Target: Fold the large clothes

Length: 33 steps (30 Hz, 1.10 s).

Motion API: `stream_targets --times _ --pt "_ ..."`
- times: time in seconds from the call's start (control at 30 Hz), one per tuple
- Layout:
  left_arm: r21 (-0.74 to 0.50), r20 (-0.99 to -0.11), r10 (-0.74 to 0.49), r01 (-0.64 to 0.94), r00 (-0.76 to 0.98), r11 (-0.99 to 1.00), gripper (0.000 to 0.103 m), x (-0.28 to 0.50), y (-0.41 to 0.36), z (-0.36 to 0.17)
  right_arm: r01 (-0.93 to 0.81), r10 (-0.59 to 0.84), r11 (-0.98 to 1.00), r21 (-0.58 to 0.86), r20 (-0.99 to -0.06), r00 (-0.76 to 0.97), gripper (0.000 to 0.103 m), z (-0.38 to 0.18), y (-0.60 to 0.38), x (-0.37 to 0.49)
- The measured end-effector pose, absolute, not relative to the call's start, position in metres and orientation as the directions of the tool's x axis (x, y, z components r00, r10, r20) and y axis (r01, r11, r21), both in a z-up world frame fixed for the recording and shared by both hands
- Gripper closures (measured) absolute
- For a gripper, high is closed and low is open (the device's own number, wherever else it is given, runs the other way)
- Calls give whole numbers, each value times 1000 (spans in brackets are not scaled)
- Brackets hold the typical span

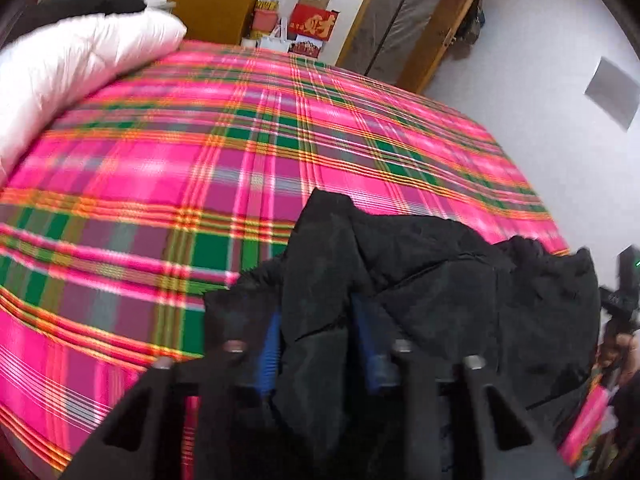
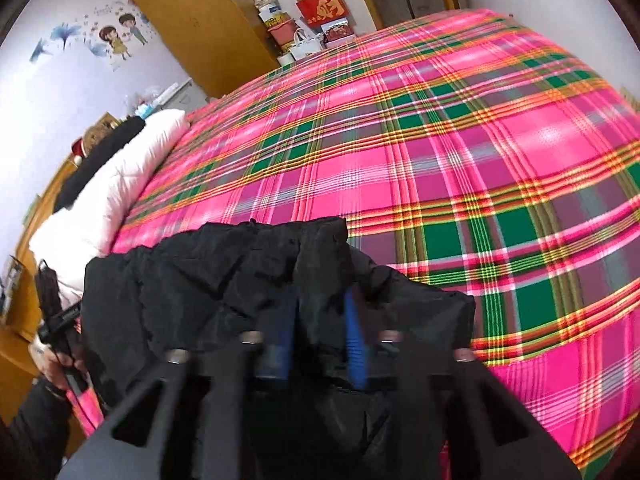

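While angled downward, left gripper [image 1: 320, 312], right gripper [image 2: 320, 312], pinching black garment [image 1: 440, 272].

My left gripper [image 1: 318, 344] pinches the black garment [image 1: 440, 280] at six o'clock on the plaid bedspread [image 1: 200, 160]; white duvet [image 1: 72, 72] at ten.

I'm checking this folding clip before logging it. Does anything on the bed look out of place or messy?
Nothing is damaged or spilled. The black garment is bunched and creased at the plaid bedspread edge, pinched by the left gripper and the right gripper. A white duvet lies heaped at one end.
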<state>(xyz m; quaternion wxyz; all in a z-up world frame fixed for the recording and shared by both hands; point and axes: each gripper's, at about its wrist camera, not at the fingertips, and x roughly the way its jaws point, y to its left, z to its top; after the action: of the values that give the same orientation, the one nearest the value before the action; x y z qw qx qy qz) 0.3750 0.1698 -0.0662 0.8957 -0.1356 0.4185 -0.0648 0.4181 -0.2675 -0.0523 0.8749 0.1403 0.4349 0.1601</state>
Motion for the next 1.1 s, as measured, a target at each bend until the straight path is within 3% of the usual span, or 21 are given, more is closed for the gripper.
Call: stream_targets --times 0.07,0.2,0.3,0.43,0.63,0.9,1.1 --pt "-254 -718 -181 -10 672 967 86 371 166 -54 -137 353 929 344 -712 607 93 -41 -266 416" --pt "-282 -659 -142 -68 739 957 88 376 174 -33 -61 256 955 291 -699 668 94 -21 -274 422" --pt "-279 -688 -117 -112 716 954 88 397 172 -50 -22 175 978 208 -754 633 94 -43 -264 443" --pt "-244 -728 -87 -138 680 960 88 421 160 -96 1 125 989 151 -821 556 94 -100 -248 465" --pt "-280 -694 -105 -133 712 951 86 422 159 -122 6 132 986 165 -814 566 94 -130 -248 472" --pt "-214 -716 -49 -151 697 965 80 429 148 -125 4 83 995 103 -828 554 91 -131 -238 474" --pt "-210 -761 -33 -197 648 958 72 430 159 -97 13 43 998 61 -828 559 85 -89 -243 464"
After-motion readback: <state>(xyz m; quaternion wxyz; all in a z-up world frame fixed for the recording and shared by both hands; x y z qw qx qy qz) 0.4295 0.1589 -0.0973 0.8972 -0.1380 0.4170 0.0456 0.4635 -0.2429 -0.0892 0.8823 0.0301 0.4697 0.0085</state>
